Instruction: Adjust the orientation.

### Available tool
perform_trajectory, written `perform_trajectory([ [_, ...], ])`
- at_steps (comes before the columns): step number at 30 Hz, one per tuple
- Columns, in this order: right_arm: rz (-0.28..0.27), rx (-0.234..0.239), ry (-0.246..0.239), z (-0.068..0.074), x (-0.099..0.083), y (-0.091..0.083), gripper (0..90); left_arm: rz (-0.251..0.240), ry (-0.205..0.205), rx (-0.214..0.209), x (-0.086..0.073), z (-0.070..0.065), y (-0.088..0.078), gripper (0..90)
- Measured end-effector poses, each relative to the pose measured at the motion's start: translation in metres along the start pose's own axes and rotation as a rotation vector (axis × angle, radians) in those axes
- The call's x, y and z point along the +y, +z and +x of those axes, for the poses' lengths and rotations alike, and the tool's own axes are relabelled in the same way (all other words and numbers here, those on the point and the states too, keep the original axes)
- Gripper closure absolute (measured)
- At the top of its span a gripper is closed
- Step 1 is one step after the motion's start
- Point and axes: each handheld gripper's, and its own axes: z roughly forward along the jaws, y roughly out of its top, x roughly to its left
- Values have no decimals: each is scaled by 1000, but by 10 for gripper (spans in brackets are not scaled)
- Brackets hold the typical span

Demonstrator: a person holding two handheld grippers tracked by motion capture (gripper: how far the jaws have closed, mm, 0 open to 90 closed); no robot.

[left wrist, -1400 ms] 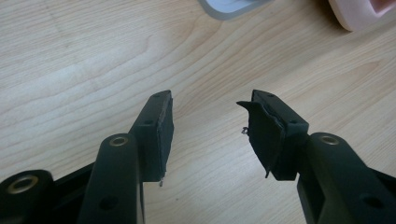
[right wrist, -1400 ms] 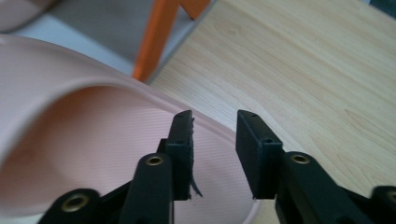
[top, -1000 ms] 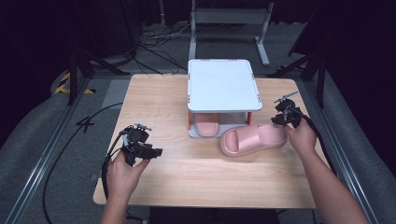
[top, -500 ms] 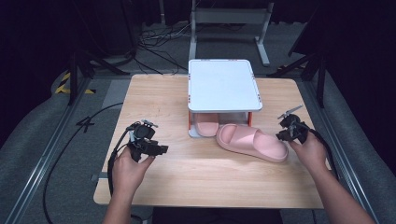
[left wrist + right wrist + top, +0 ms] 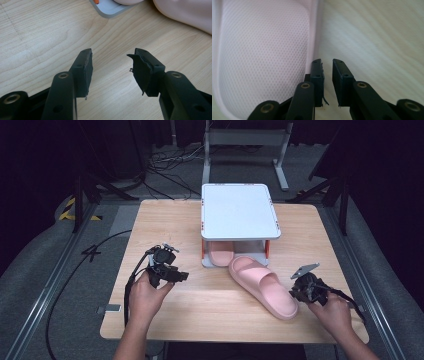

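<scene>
- A pink foam slipper (image 5: 262,285) lies sole-down on the wooden desk (image 5: 165,220). Its toe is just in front of a small white rack (image 5: 239,210) and its heel points toward the person's right hand.
- Its partner (image 5: 220,254) sits tucked on the rack's lower level, under the white top.
- The right hand-held gripper (image 5: 296,292) is at the loose slipper's heel. Its jaws have just been closing and are now down to a narrow slit with nothing between them. In the right gripper view they stand just beside the slipper's raised rim, with bare wood showing through the gap.
- The left hand-held gripper (image 5: 180,276) hovers released over bare desk, jaws wide and empty, well apart from the slipper.
- The slipper looks light, soft and springy. Its moulded foam should give under the pads rather than crack, and the dimpled footbed offers some friction.
- The best hold is probably the side wall or heel rim, pinched from inside and outside. The broad strap is a second option.
- A light slipper like this may skid across the smooth wood if it is nudged rather than pinched.
</scene>
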Motion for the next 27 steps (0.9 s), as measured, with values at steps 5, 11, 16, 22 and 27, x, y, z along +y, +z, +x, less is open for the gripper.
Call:
perform_trajectory([
  [5, -23, 61, -19, 13, -6, -9, 721, 3, 3, 0, 0, -1, 0, 505],
  [11, -158, 75, -10, 7, 12, -29, 600, 3, -8, 6, -2, 2, -1, 504],
  [16, -137, 74, -64, 10, 46, -17, 586, -4, -12, 5, -3, 4, -3, 504],
  [22, -106, 142, -38, 6, 62, 0, 676, -1, -21, 1, -4, 8, -3, 505],
  [27, -103, 114, -10, 8, 62, 1, 786, 5, -26, 5, -4, 11, -1, 505],
])
